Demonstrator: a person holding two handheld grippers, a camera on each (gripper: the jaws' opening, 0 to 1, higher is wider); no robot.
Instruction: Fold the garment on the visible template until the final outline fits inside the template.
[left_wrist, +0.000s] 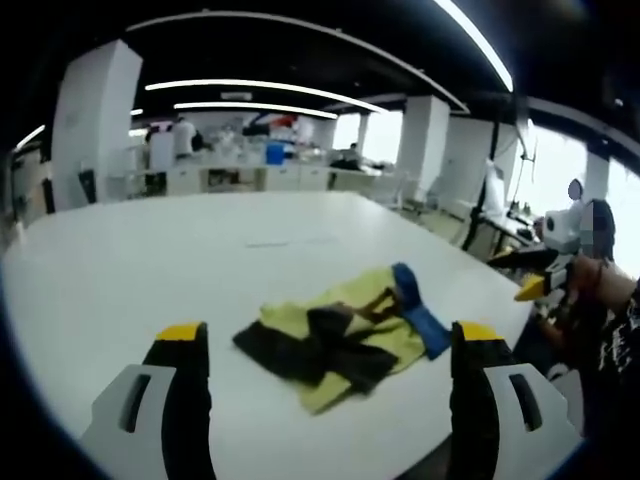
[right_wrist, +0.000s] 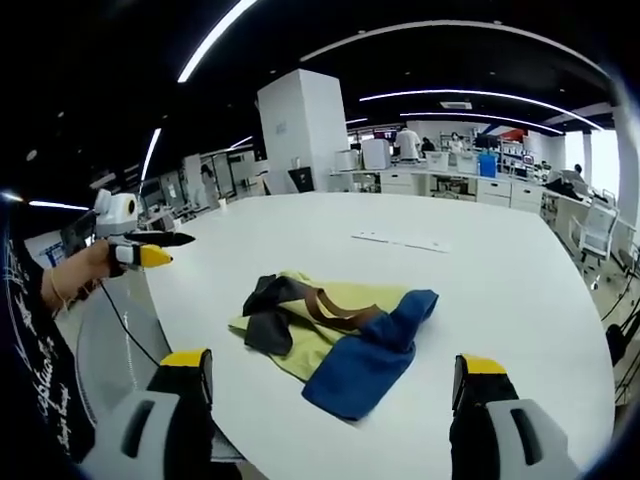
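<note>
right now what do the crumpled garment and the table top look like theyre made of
The crumpled yellow, blue and black garment looks like soft woven fabric with a matte finish: it lies in loose folds and creases, with a brown strap-like strip across it. The white table top looks like a hard, smooth laminate or painted board, going by its flat, even, faintly glossy surface; which one is unclear.

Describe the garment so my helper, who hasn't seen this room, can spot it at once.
On the big white table, look near the edge closest to the two grippers. The garment lies there crumpled in a heap: pale yellow cloth with black and blue sections and a brown strap, the only colourful thing on the white surface.
</note>
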